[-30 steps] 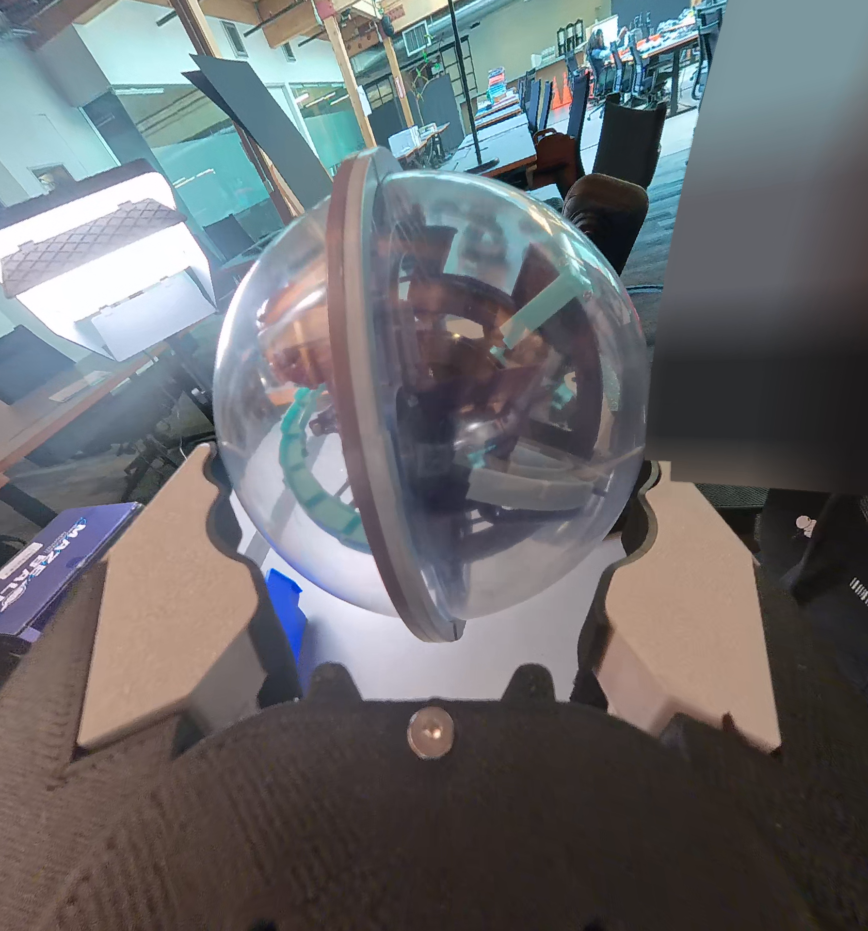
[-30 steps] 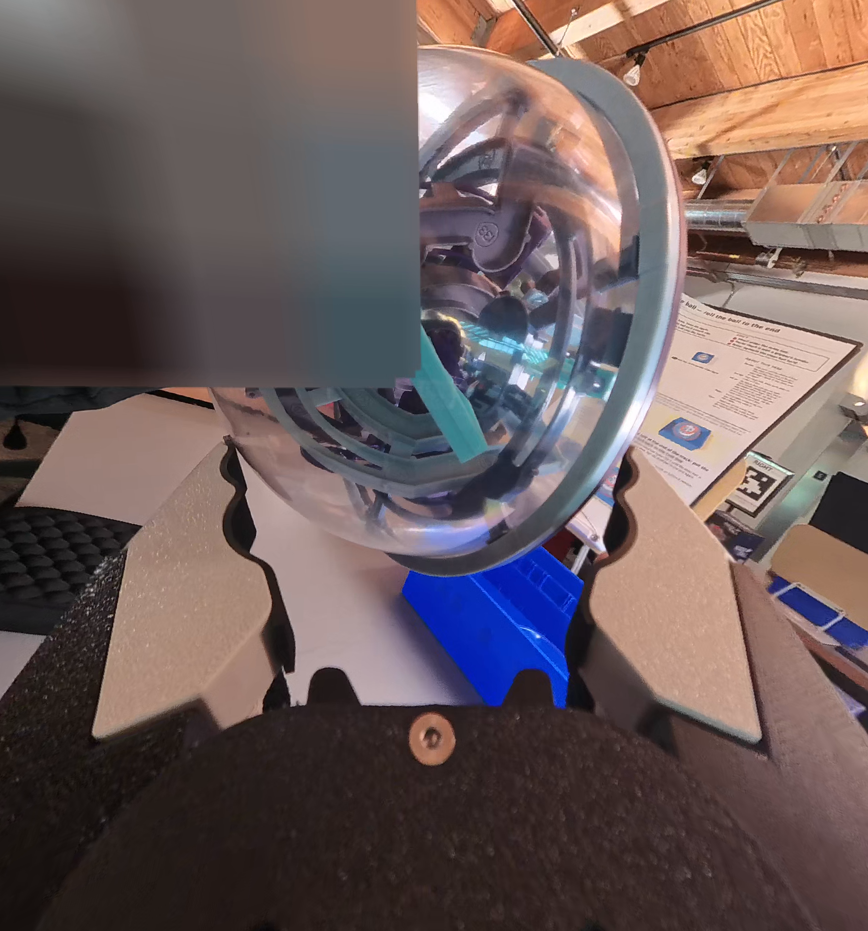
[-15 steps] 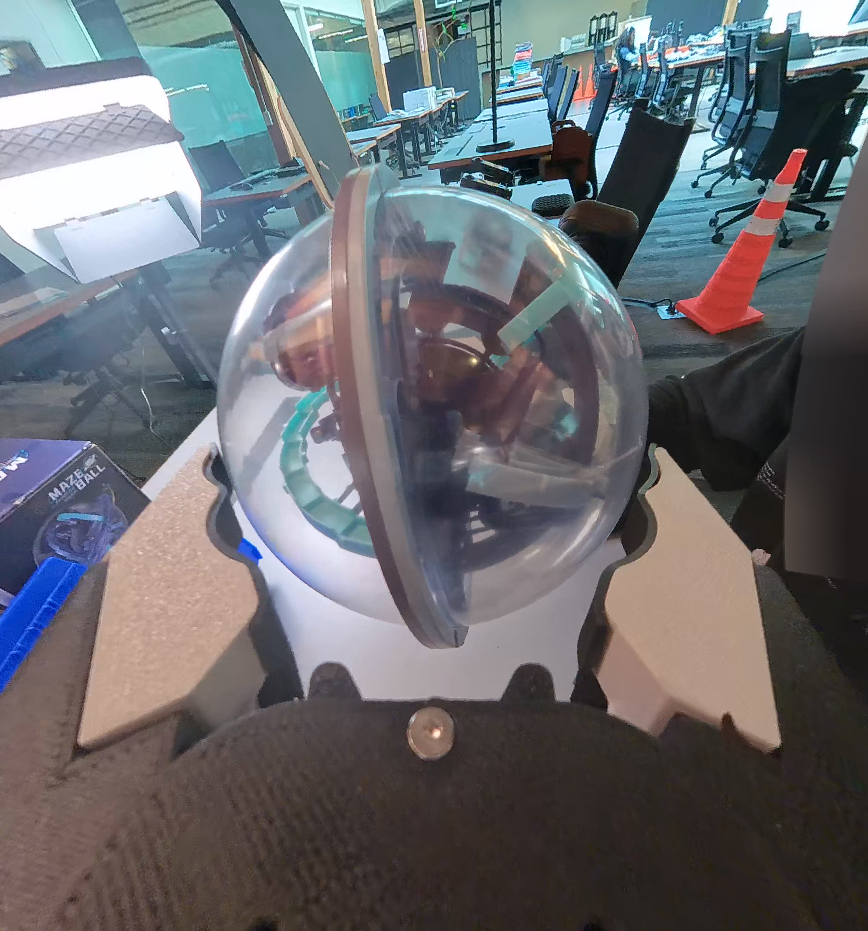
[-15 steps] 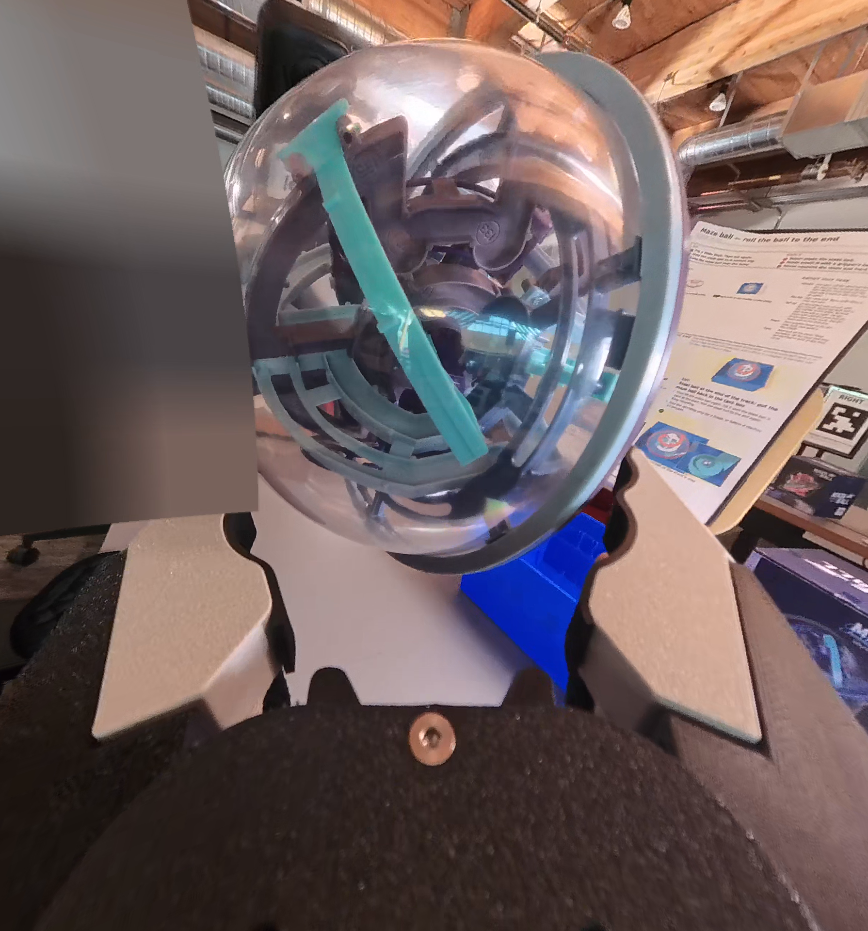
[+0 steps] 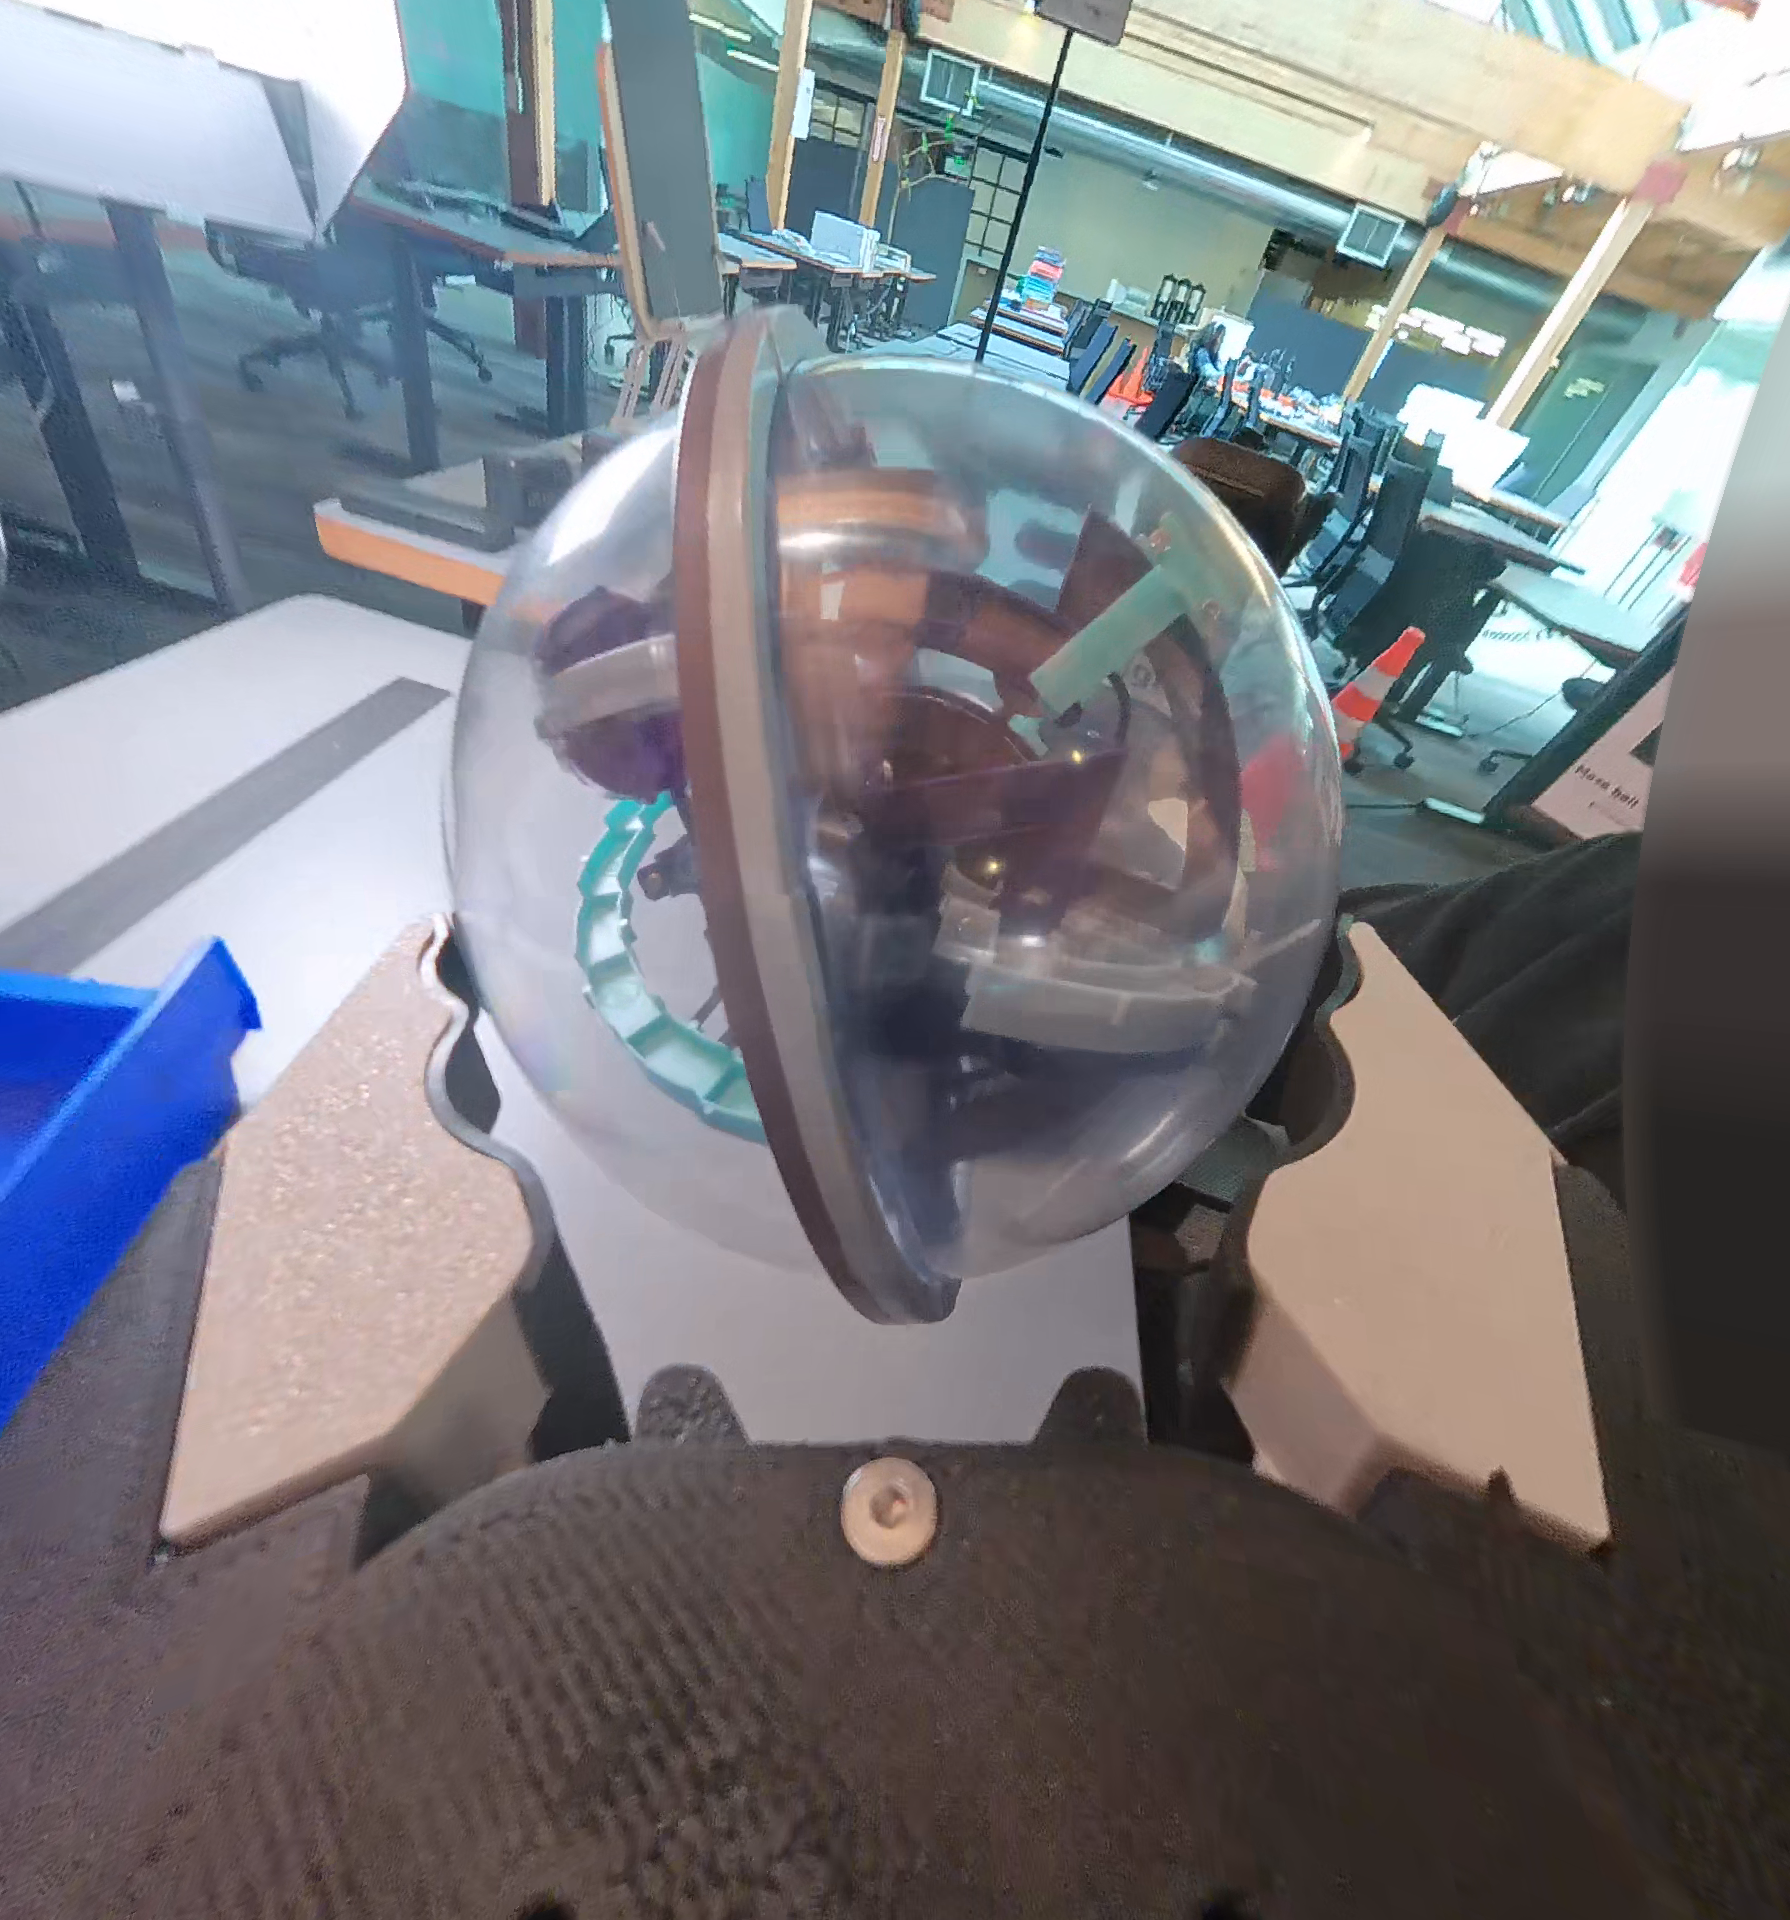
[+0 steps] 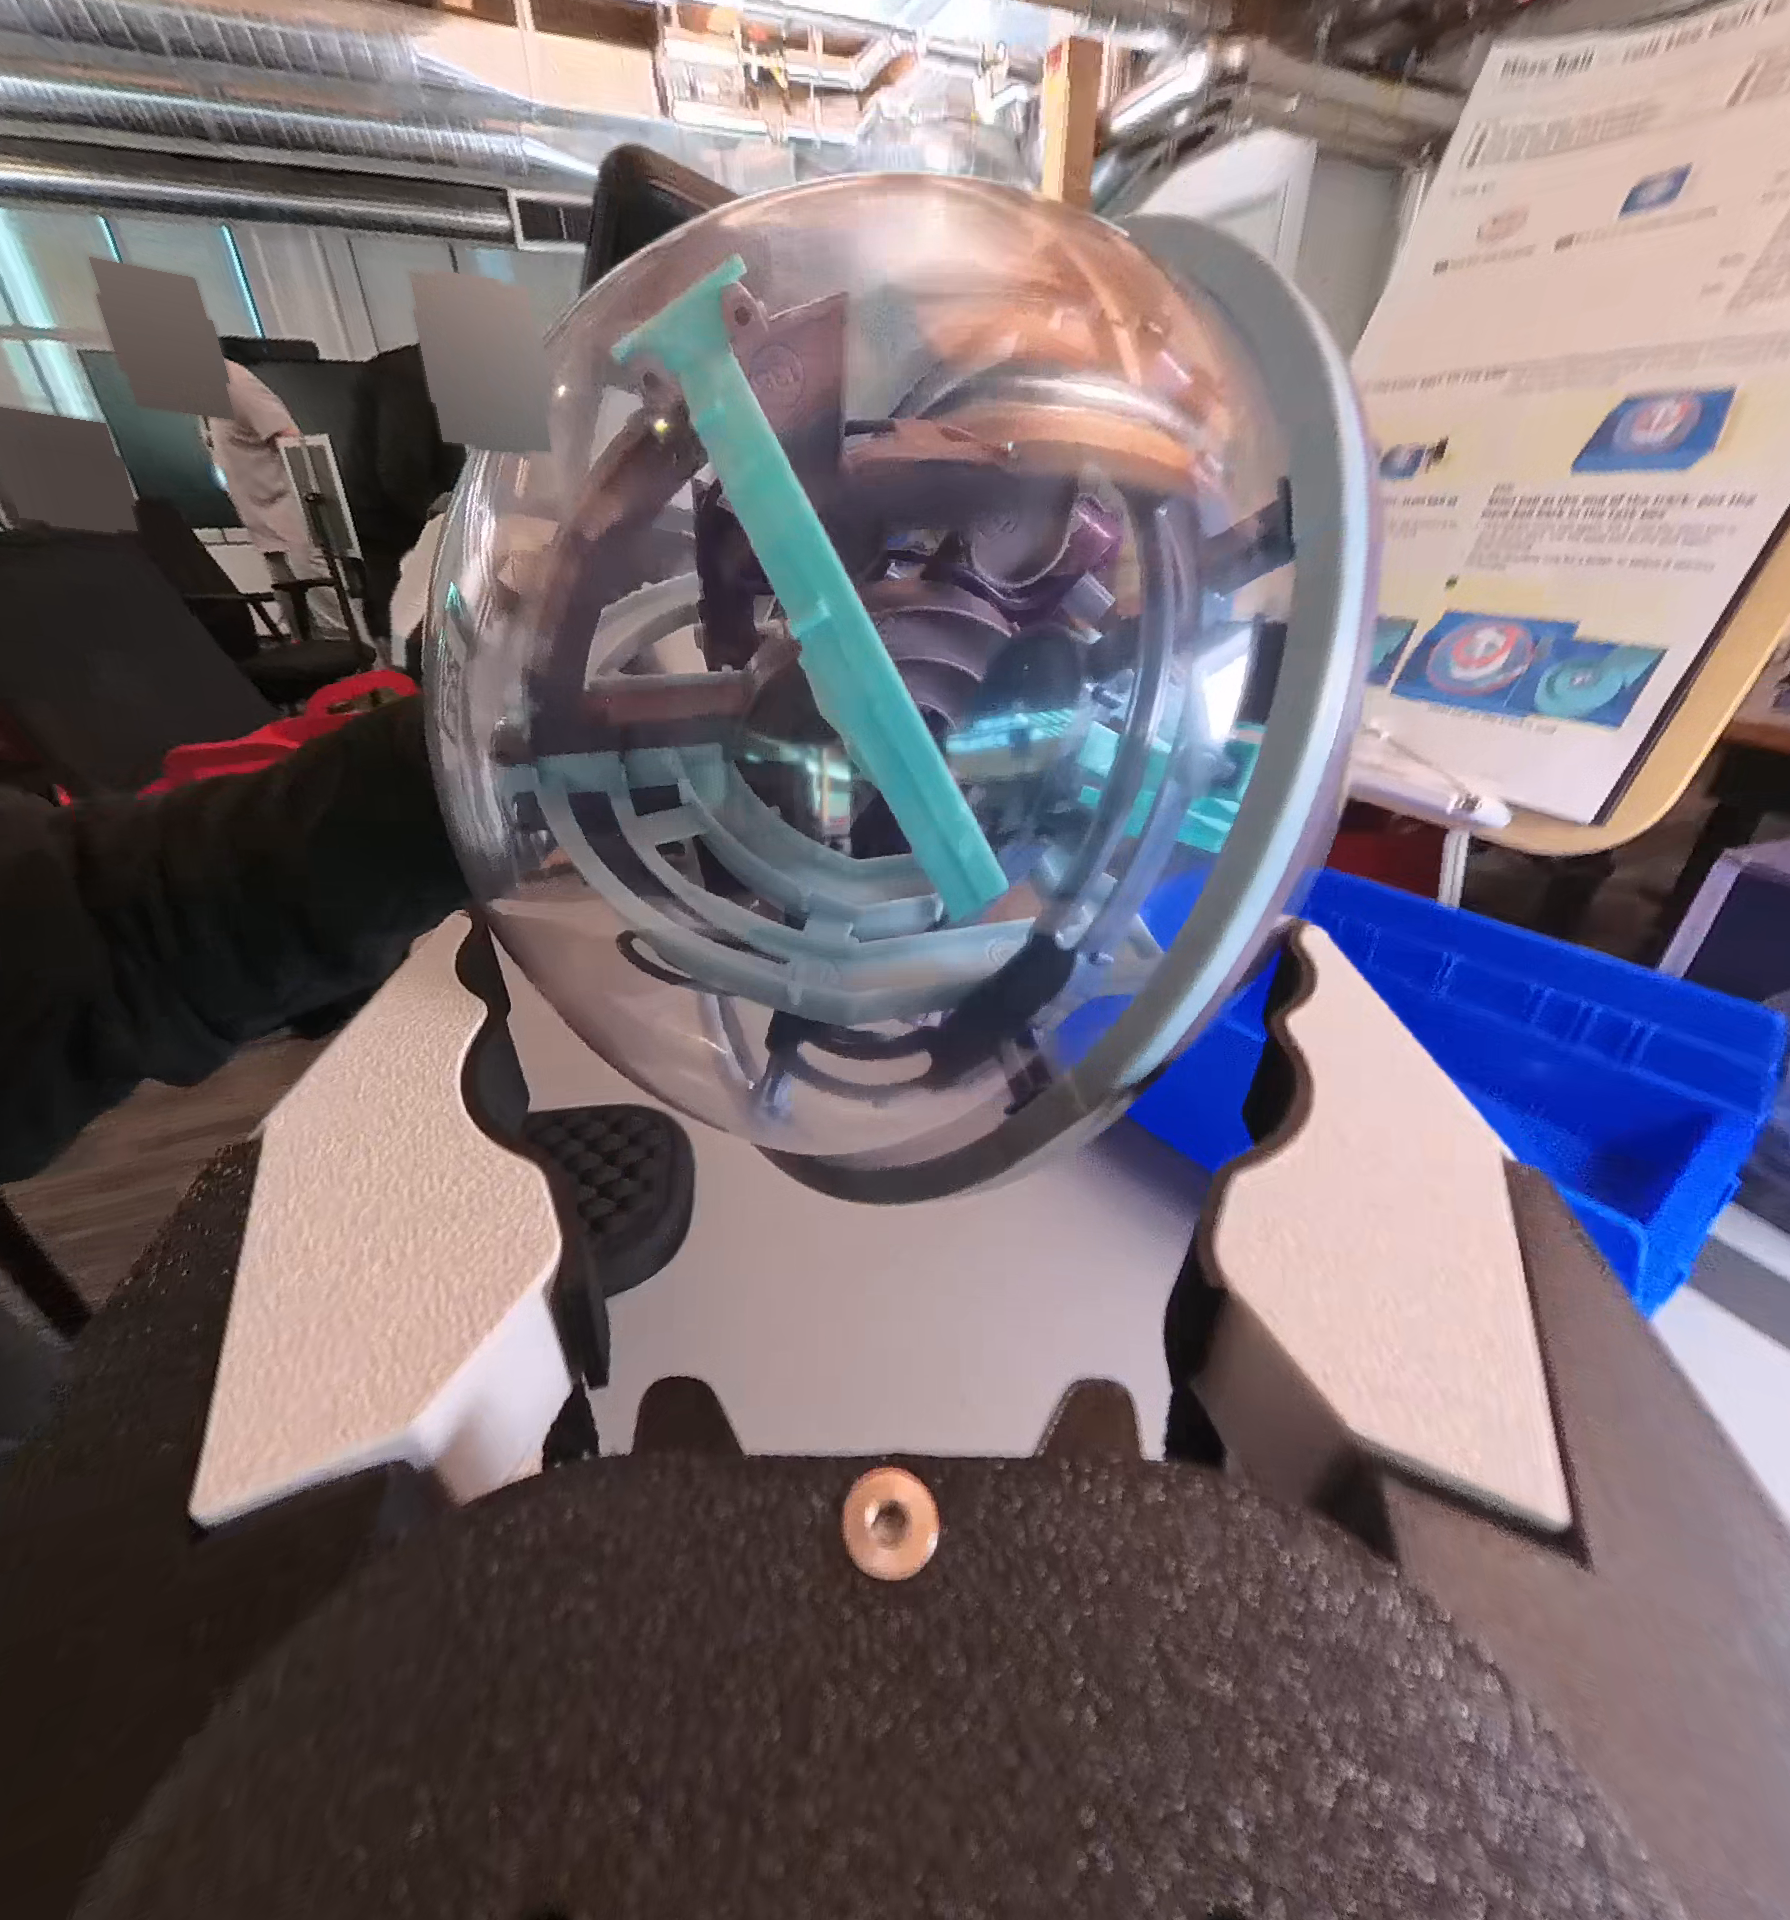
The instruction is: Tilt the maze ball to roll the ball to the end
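my left jaws (image 5: 896, 935) are clenched on the maze ball (image 5: 974, 831), a clear sphere lifted above the tabletop (image 5: 195, 748), with a pad pressed against each flank of the shell. my right jaws (image 6: 886, 935) grip the same maze ball (image 6: 870, 675) from the other side, one pad on the clear dome and the other at the grey rim band (image 6: 1327, 665) that girdles it. inside, past my right jaws, a teal ramp (image 6: 829, 613) slants down among grey curved tracks (image 6: 766, 894) and brown pieces; i cannot tell where the small ball sits. the rim band stands nearly upright, tilted a little. just left of my left jaws lies a blue bin (image 5: 49, 1122), which shows again to the right of my right jaws. beyond that bin leans a printed poster board (image 6: 1597, 436). behind my left jaws, far off, stands an orange cone (image 5: 1374, 686).
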### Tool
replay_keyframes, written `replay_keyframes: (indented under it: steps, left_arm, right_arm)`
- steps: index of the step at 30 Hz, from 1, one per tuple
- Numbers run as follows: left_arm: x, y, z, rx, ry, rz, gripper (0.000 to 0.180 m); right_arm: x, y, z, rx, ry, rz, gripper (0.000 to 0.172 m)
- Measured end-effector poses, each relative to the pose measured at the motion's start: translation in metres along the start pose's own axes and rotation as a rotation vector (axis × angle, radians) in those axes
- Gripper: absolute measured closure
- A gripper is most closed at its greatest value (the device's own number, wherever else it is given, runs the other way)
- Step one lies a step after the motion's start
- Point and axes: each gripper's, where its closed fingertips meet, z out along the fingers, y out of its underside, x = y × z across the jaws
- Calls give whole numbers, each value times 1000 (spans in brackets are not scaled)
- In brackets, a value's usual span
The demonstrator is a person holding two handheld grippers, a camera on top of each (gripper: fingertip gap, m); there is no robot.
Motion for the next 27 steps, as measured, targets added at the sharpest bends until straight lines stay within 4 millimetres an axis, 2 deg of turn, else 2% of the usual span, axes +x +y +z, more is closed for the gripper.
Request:
replay_keyframes:
  steps: [3,6,11,15,19,27]
  left_arm:
    - [-9,15,4,-13,-3,-103,28]
    - [-17,37,7,-19,10,-246,28]
    - [-29,88,14,-5,45,-519,29]
    - [-35,128,25,-2,9,-552,28]
    - [-41,144,31,28,-36,-532,27]
    - [-51,161,40,89,-98,-518,25]
  right_arm:
    - [4,15,-1,-55,-23,69,31]
    - [6,39,-3,-128,-39,109,33]
    - [1,100,-11,-277,-53,173,33]
    - [-1,141,-17,-357,-41,273,32]
    - [-6,168,-22,-424,-46,342,31]
    - [-15,198,-29,-513,-77,514,31]
